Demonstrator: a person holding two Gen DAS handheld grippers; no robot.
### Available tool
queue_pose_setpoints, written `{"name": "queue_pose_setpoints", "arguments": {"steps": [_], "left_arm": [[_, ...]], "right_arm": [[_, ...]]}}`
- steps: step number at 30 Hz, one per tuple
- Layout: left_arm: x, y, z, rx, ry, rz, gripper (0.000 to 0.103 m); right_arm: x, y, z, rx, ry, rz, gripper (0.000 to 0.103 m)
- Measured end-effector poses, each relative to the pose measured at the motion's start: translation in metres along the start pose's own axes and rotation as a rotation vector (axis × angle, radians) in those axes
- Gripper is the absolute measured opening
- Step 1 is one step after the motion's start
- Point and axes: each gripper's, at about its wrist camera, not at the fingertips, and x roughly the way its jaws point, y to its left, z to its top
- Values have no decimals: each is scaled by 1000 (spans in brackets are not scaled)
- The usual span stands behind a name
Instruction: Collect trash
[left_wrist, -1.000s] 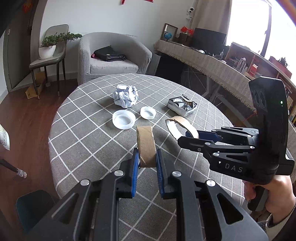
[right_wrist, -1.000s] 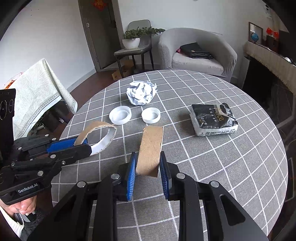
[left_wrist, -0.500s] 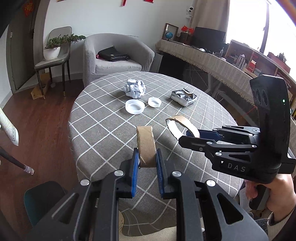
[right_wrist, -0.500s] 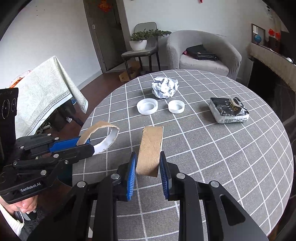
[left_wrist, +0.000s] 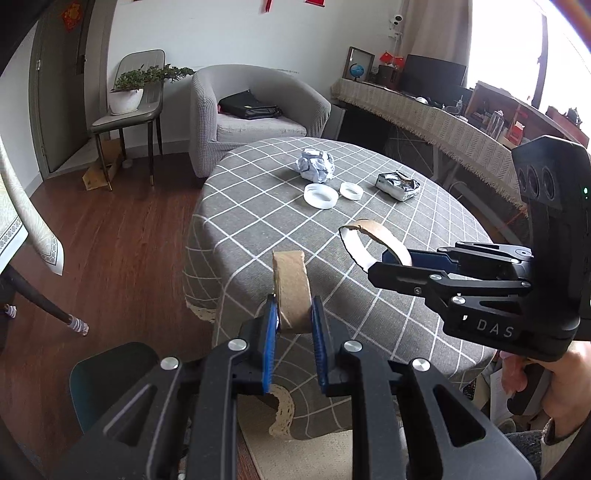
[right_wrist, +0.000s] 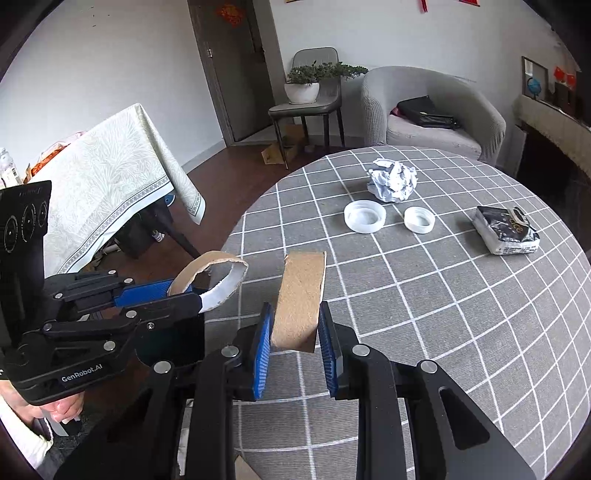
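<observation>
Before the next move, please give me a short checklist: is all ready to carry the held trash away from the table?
1. Left tool shut on its cardboard ring: ok.
2. Right tool shut on its cardboard ring: ok.
3. Both rings lifted clear of the table: ok.
4. Trash bin in sight: not ok, none visible.
5. Table cleared: not ok; paper ball, two lids and foil bag remain.

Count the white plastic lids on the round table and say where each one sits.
2. The larger lid and the smaller lid lie side by side, apart, just in front of the crumpled paper ball. Nothing stands on the table that could hide another.
</observation>
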Motion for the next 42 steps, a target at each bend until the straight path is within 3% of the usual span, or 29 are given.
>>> {"name": "queue_pose_setpoints", "arguments": {"steps": [13,25,33,42], "left_arm": [[-18,58,-27,-40,33,76,20],[-19,131,-56,-101,99,160,20],[-11,178,-81,-155,177,199,20],[10,211,-118,-150,315,232,20]], "right_arm": [[22,56,13,-52,-4,67,24],[72,113,24,-124,52,115,24],[100,138,24,-159,96,138,24],[133,160,24,-181,152,167,24]]}}
